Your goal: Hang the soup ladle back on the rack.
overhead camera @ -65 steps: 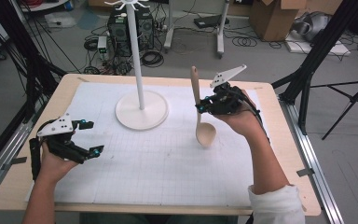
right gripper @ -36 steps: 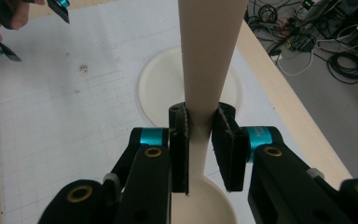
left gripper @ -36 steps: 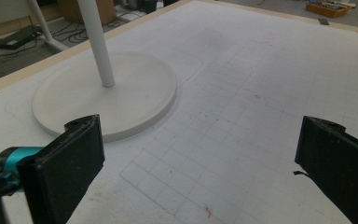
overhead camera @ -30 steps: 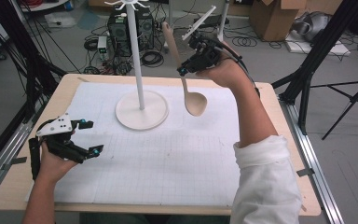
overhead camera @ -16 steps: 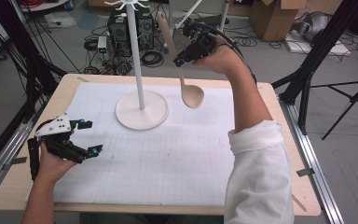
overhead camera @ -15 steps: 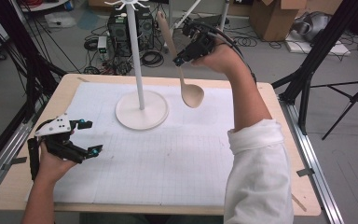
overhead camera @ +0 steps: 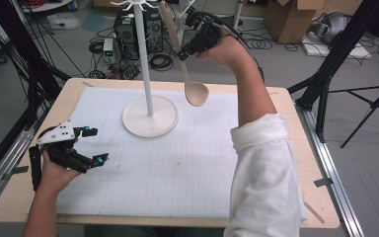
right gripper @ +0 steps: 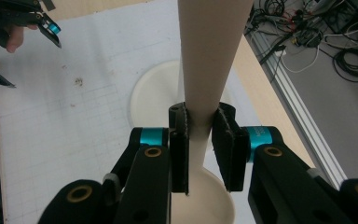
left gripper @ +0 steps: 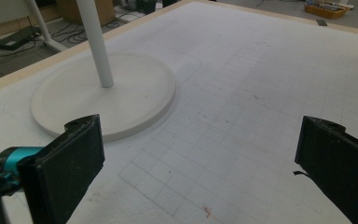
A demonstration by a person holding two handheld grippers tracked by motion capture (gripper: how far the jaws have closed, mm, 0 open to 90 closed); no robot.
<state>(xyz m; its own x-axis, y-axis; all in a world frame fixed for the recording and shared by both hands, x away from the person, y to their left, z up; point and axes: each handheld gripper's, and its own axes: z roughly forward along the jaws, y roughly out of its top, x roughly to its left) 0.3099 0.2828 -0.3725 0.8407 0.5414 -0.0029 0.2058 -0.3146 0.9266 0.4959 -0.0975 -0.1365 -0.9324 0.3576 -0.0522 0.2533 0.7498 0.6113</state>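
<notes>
Over on the left, the left gripper point(overhead camera: 90, 145) sits low over the white grid mat point(overhead camera: 177, 182) with its jaws spread wide and nothing between them. Next along is the white hook stand point(overhead camera: 149, 114), its round base on the mat's far half. Then the right gripper point(overhead camera: 186, 51), lifted well above the table and clamped on the handle of a wooden spoon point(overhead camera: 196, 92), bowl hanging down just right of the stand's pole.

floor point(overhead camera: 69, 44): grey | cables point(overhead camera: 160, 61) | computer tower point(overhead camera: 126, 32) | cardboard box point(overhead camera: 288, 17)
</notes>
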